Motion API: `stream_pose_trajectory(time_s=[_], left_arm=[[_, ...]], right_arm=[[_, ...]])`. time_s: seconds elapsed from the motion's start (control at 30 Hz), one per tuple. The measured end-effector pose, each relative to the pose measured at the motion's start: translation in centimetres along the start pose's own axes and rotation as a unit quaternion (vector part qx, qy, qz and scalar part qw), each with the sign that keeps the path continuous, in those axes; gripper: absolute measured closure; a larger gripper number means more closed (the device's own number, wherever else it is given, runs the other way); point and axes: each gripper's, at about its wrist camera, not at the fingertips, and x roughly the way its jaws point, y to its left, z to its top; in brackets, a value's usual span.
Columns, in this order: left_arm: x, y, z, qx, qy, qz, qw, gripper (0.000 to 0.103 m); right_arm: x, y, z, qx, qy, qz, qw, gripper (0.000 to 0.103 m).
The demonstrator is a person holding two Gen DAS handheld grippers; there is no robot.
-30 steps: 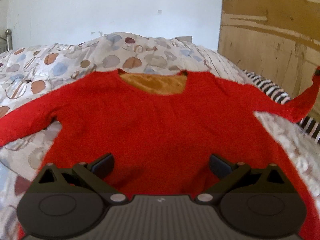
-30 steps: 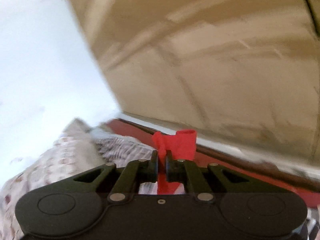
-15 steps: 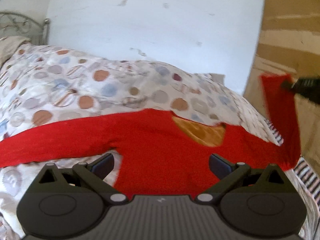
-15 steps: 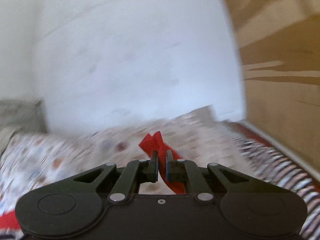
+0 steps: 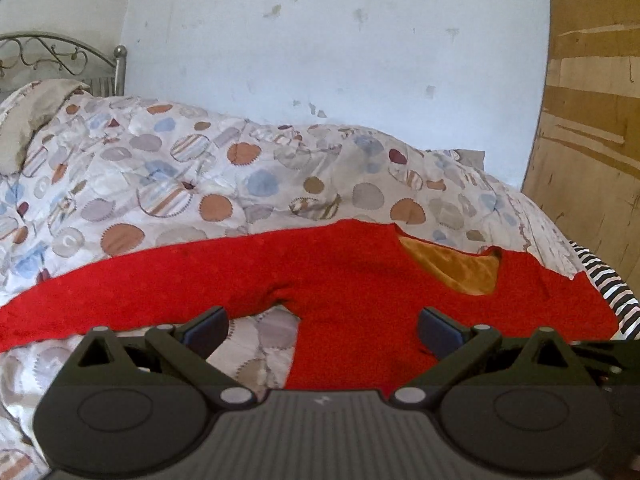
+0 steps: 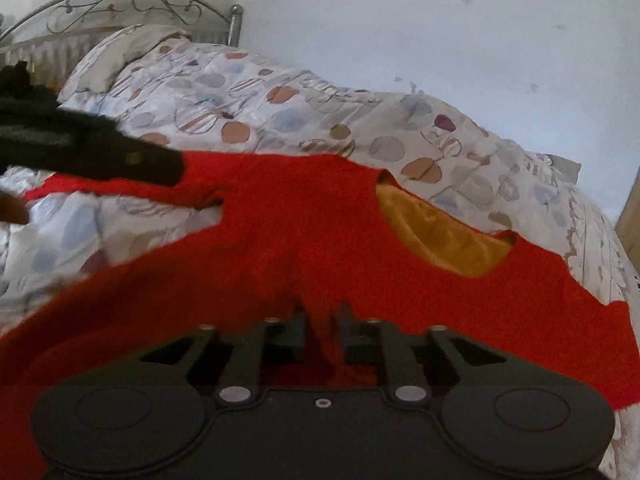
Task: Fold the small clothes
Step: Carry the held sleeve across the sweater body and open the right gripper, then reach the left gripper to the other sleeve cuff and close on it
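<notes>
A red sweater point(image 5: 360, 264) with an orange lining point(image 5: 456, 272) at the neck lies flat on the bed. Its left sleeve point(image 5: 120, 292) stretches out to the left. My left gripper point(image 5: 322, 322) hovers open over the armpit of that sleeve, holding nothing. The right wrist view shows the sweater point(image 6: 320, 232) from low down, with my right gripper point(image 6: 322, 328) low over its body. Its jaws are opening, with red cloth of the carried-over right sleeve still between them. The left gripper point(image 6: 120, 156) shows there as a dark blur at the left.
A quilt point(image 5: 240, 184) printed with round patches covers the bed. A pillow point(image 5: 28, 120) and a metal headboard point(image 6: 120, 4) are at the far left. A wooden panel point(image 5: 592, 128) stands on the right, with striped cloth point(image 5: 616, 292) at the bed's right edge.
The right gripper has swung the sleeve from up by the wooden panel across and down onto the sweater's body, and its jaws have parted. The left gripper shifted left and stayed open.
</notes>
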Motion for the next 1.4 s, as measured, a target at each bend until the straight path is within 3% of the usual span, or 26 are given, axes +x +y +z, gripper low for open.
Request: stream_pose_trajectory(time_s=[0.03, 0.2, 0.3, 0.4, 0.47, 0.53, 0.63, 0.9, 0.93, 1.0, 1.1, 1.17, 1.27, 1.4], left_arm=[[0.4, -0.2, -0.1, -0.001, 0.002, -0.002, 1.0, 0.0], [2.5, -2.1, -1.0, 0.004, 0.005, -0.018, 0.9998, 0.0], [4.5, -3.5, -1.7, 0.014, 0.016, -0.021, 0.9996, 0.0], [6.3, -4.7, -2.8, 0.027, 0.033, -0.016, 0.999, 0.0], [7.7, -5.1, -4.0, 0.033, 0.05, -0.012, 0.9981, 0.0], [8.6, -5.1, -5.8, 0.042, 0.053, -0.009, 0.9977, 0.0], [8.2, -5.0, -6.6, 0.044, 0.031, -0.012, 0.9985, 0.0], [8.1, -5.0, -6.5, 0.04, 0.032, -0.015, 0.9986, 0.0], [8.1, -5.0, -6.5, 0.04, 0.032, -0.015, 0.9986, 0.0], [8.1, -5.0, -6.6, 0.039, 0.031, -0.016, 0.9986, 0.0], [8.0, -4.7, -6.4, 0.027, 0.027, -0.027, 0.9989, 0.001], [7.9, -4.5, -6.4, 0.02, 0.024, -0.035, 0.9989, 0.0], [8.0, -4.5, -6.3, 0.024, 0.026, -0.032, 0.9989, 0.0], [8.1, -4.9, -6.4, 0.032, 0.027, -0.025, 0.9988, 0.0]], right_arm=[[-0.7, -0.5, -0.3, 0.005, -0.005, 0.004, 1.0, 0.044], [-3.6, -4.7, -2.2, 0.017, -0.019, -0.034, 0.999, 0.018], [-4.9, -7.9, -3.7, 0.024, -0.013, -0.096, 0.995, 0.01], [-5.2, -11.1, -5.5, 0.03, -0.002, -0.16, 0.987, 0.01], [-5.0, -13.5, -6.6, 0.041, 0.01, -0.19, 0.981, 0.015], [-4.0, -15.3, -7.7, 0.038, 0.033, -0.227, 0.973, 0.033], [-2.7, -17.5, -8.6, 0.043, 0.05, -0.25, 0.966, 0.059], [-0.4, -18.5, -7.4, -0.083, 0.019, -0.25, 0.964, 0.059], [-0.5, -18.0, -7.2, -0.1, 0.015, -0.247, 0.964, 0.065], [-0.5, -17.6, -6.8, -0.126, 0.019, -0.245, 0.961, 0.09], [-1.4, -17.8, -6.6, -0.078, 0.013, -0.263, 0.962, 0.092], [-1.7, -19.0, -7.1, -0.003, 0.018, -0.265, 0.964, 0.093], [-0.6, -20.1, -8.9, 0.089, 0.06, -0.251, 0.962, 0.094], [-0.2, -20.1, -9.7, 0.104, 0.06, -0.261, 0.958, 0.097]])
